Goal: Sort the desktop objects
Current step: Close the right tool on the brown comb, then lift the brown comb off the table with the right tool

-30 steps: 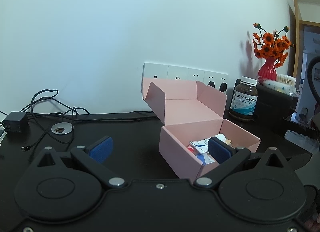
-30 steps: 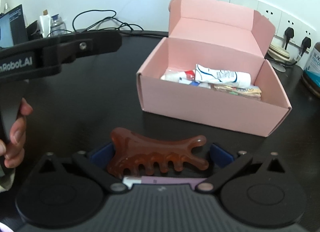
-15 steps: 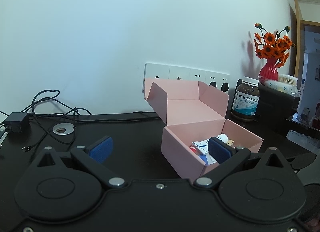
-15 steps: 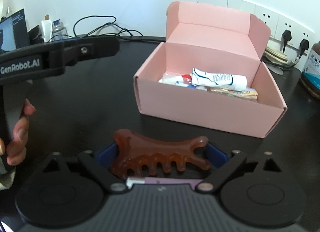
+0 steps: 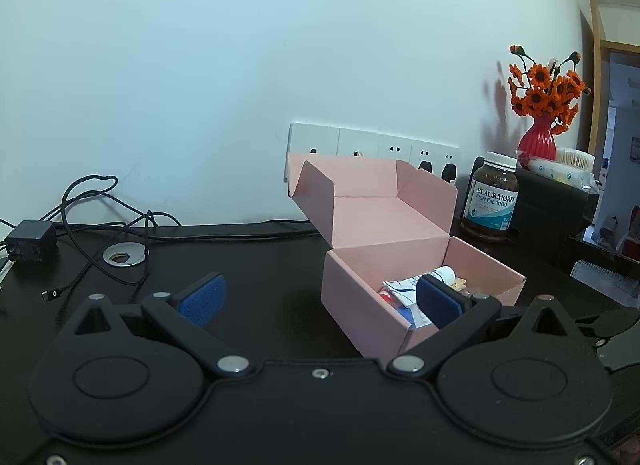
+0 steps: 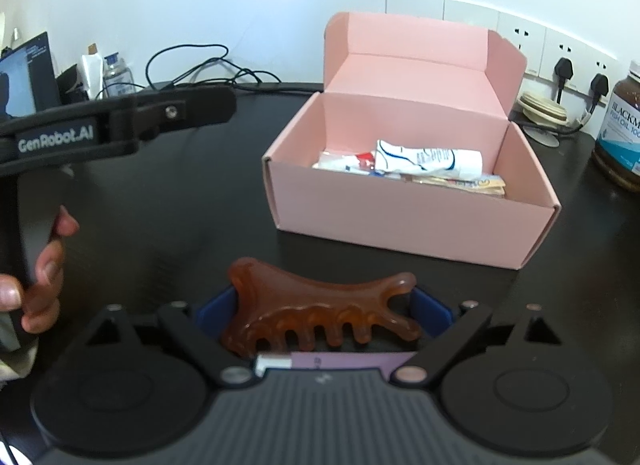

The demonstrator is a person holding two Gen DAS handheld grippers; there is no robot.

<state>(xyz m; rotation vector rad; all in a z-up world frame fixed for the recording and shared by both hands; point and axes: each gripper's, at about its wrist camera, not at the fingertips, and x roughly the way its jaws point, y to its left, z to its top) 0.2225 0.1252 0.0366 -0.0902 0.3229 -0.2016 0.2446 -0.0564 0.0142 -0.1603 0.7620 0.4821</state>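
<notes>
An open pink box (image 6: 408, 221) stands on the black desk with its lid up; a white tube (image 6: 428, 159) and flat packets lie inside. My right gripper (image 6: 322, 311) is shut on an amber-brown comb (image 6: 316, 313), held above the desk in front of the box. In the left wrist view the same pink box (image 5: 360, 297) sits ahead and to the right. My left gripper (image 5: 318, 299) is open and holds nothing; its right fingertip overlaps the box opening in the view. From the right wrist view the left gripper's black body (image 6: 120, 121) shows at left, held by a hand (image 6: 40, 269).
A brown fish-oil bottle (image 5: 492, 201) stands right of the box, beside a black case and a red vase of orange flowers (image 5: 538, 137). Black cables (image 5: 100, 221) and an adapter (image 5: 30, 241) lie at the back left. Wall sockets (image 6: 556, 49) line the wall behind.
The right gripper has drawn back and risen slightly with the comb, so the box looks smaller and farther. The left view shifted a little; the box sits slightly more to the right.
</notes>
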